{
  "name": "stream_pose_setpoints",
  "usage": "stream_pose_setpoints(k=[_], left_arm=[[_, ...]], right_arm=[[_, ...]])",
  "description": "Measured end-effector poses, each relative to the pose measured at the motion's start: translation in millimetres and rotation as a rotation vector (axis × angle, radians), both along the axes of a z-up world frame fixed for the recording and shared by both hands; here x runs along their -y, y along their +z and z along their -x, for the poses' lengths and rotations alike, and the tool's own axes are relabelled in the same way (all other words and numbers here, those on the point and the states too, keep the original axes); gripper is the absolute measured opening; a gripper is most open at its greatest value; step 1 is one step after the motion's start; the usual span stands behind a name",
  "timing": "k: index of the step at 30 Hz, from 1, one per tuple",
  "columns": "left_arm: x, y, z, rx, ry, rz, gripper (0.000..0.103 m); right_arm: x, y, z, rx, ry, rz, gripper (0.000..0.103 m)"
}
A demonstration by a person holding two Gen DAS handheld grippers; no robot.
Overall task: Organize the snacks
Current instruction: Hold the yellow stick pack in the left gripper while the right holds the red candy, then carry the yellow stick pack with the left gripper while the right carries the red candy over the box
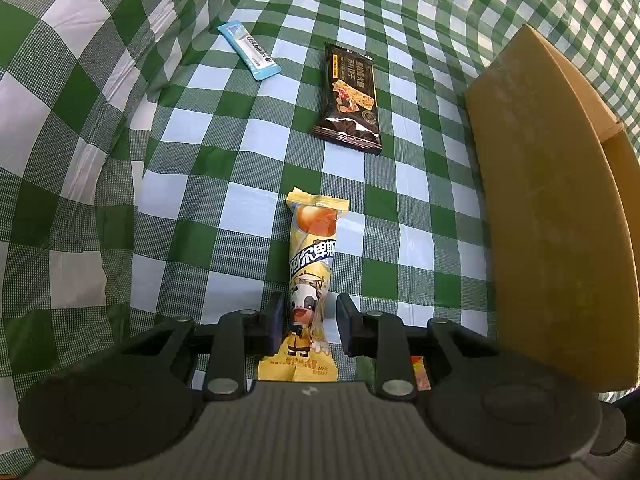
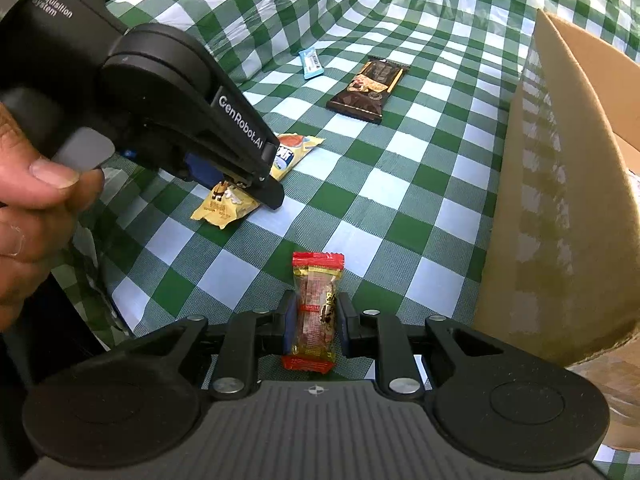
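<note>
A yellow candy packet with a cartoon cow lies lengthwise on the green checked cloth. My left gripper is shut on its near half, with the left pad against the wrapper and only a sliver of cloth showing beside the right pad. The right wrist view shows that gripper angled down over the same yellow packet. My right gripper is shut on a red-ended snack bar, which fills the space between both pads and rests on the cloth.
A black snack bar and a small light-blue packet lie farther off on the cloth. An open cardboard box stands close on the right. A person's hand holds the left gripper's handle.
</note>
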State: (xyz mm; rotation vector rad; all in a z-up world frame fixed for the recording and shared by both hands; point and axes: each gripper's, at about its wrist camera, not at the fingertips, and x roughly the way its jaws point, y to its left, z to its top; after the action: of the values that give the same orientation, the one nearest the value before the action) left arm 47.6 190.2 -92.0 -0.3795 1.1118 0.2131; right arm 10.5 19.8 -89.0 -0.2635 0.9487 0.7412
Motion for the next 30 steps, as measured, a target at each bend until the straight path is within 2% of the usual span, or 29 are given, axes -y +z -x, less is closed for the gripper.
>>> stream_pose_setpoints(k=[3,7,15,23,30], left_arm=[[0,0,-2,0.003,-0.001,-0.001,0.029],[3,1,-3,0.008,-0.015,-0.005,0.020],[3,16,1,0.102,0.009,-0.012,0.017],[2,38,8,0.258,0.055,0.000,0.016],[-3,58,18,0.397,0.121,-0.015,0.016]], right_arm=[[1,3,-1,0.009,-0.010,-0.013,0.022],[3,7,0,0.026,-0.014,-0.029,0.022],[11,21,1,0.077,-0.023,-0.072,0.020],[23,43,4,0.142,-0.028,-0.153,0.020],[34,68,10,0.265,-0.028,-0.236,0.020]])
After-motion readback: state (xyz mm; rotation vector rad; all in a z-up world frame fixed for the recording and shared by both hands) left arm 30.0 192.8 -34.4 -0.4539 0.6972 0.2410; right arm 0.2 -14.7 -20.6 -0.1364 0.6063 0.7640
